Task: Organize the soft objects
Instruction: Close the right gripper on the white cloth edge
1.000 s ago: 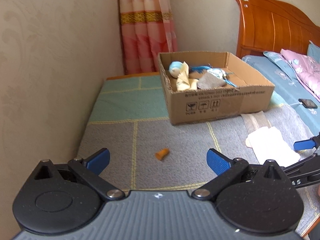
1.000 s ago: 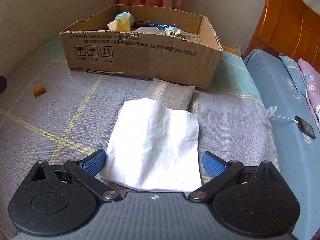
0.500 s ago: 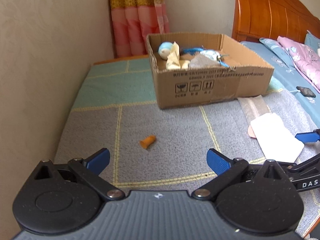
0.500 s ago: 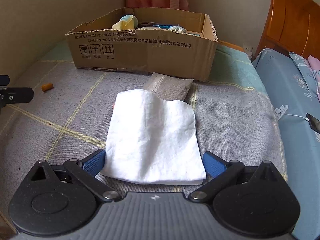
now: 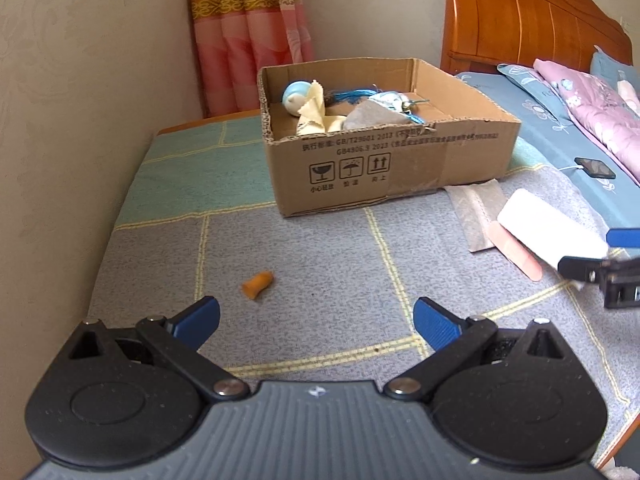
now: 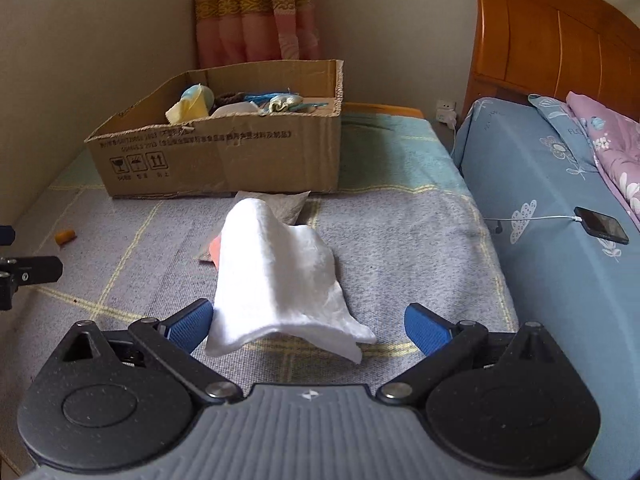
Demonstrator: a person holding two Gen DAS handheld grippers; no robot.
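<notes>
My right gripper point(image 6: 308, 322) has fingers wide about the white cloth's point(image 6: 276, 276) near edge, cloth hiding most of a pink strip point(image 6: 215, 251) and grey pouch point(image 6: 286, 205) before the box point(image 6: 224, 160); left gripper point(image 5: 316, 320) wide, empty.

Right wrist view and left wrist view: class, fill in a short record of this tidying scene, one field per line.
surface: patchwork mat
container: open cardboard box, already holding soft items
white cloth: near edge raised between the right gripper fingers, jaws wide apart
under the cloth: grey pouch, pink strip
left gripper: open, empty
loose item: orange earplug
on the bed: phone, charging
</notes>
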